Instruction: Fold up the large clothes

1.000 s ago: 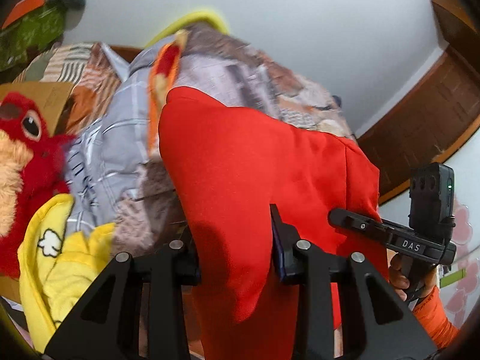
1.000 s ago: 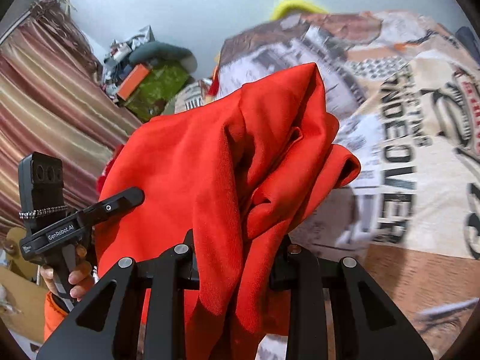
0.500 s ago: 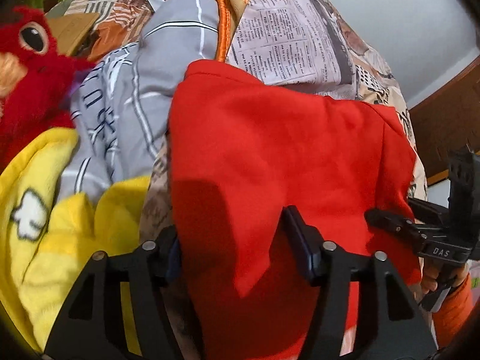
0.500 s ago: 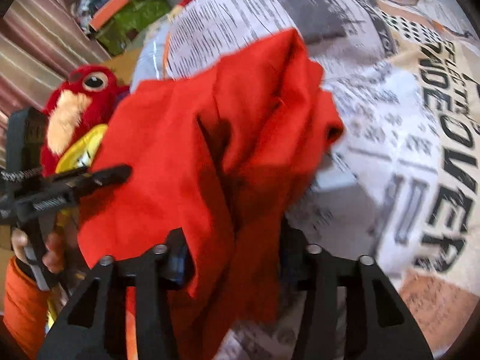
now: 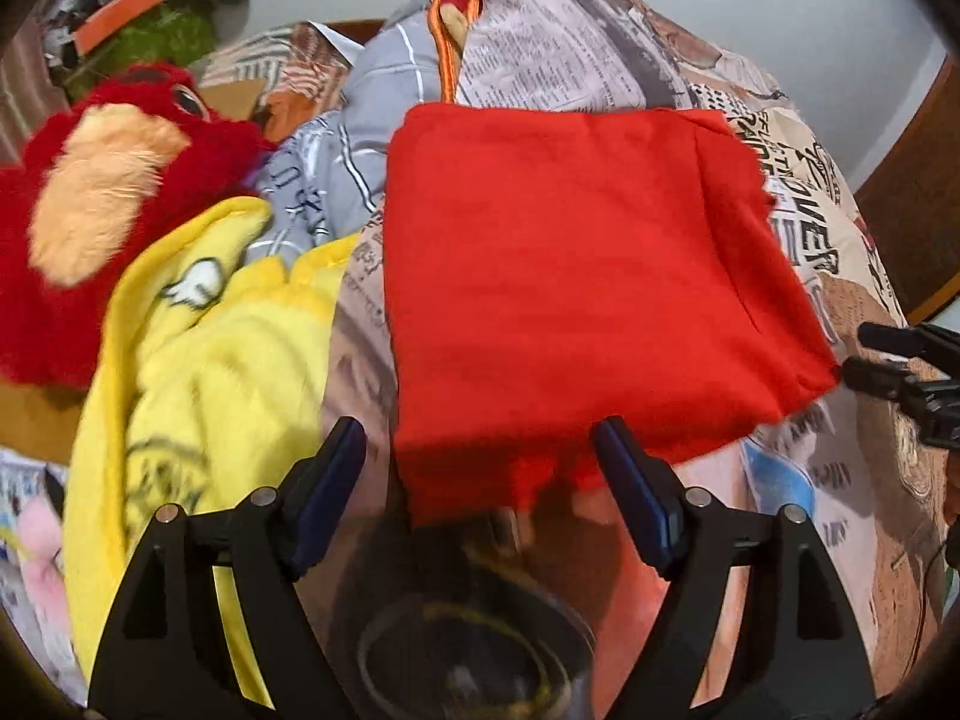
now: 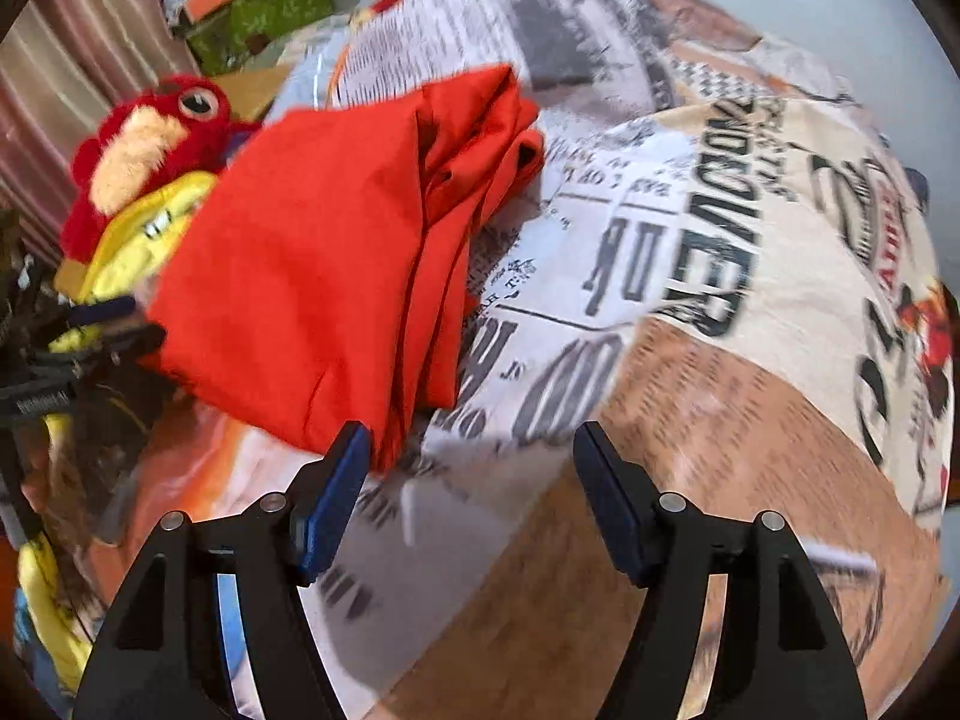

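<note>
Far left: red plush toy (image 5: 120,204) and yellow plush blanket (image 5: 198,348), beside a grey striped pillow (image 5: 366,120). Centre: red garment (image 5: 576,276), folded to a rough square with stacked folded edges on its right side, lying flat on the newsprint-pattern bedsheet (image 6: 690,312). Left claw (image 5: 480,468) spread and opening; garment's near edge lies between the pads, unpinched. Right claw (image 6: 471,462) spread and opening over bare sheet; garment's near corner just beside its left pad. Sheet print reads partly "OVER"; remainder blurred.
</note>
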A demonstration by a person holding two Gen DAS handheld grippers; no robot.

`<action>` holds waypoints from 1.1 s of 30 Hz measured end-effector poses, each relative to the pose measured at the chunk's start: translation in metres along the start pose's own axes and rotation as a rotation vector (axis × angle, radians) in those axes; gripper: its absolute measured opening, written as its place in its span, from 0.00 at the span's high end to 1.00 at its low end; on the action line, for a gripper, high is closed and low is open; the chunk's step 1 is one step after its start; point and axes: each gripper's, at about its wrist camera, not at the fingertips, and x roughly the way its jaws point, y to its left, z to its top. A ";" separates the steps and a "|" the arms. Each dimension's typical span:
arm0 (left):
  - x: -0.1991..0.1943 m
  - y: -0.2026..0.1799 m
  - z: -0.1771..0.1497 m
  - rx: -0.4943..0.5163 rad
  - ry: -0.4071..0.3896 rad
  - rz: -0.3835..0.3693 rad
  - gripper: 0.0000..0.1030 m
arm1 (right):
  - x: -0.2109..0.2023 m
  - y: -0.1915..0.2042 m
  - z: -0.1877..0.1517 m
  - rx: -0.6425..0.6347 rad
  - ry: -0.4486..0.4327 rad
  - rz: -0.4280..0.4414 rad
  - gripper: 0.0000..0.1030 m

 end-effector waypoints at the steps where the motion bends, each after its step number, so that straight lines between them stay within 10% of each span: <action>1: -0.012 -0.004 -0.002 0.009 -0.018 0.015 0.24 | -0.013 0.000 -0.002 0.012 -0.025 0.006 0.35; 19: -0.340 -0.086 -0.066 0.135 -0.745 -0.041 0.24 | -0.296 0.105 -0.070 -0.064 -0.811 0.025 0.35; 28: -0.396 -0.111 -0.130 0.141 -0.936 -0.008 0.22 | -0.332 0.132 -0.123 -0.038 -0.979 -0.005 0.35; 33: -0.399 -0.119 -0.149 0.149 -0.978 -0.022 0.04 | -0.326 0.140 -0.126 -0.046 -0.999 -0.075 0.19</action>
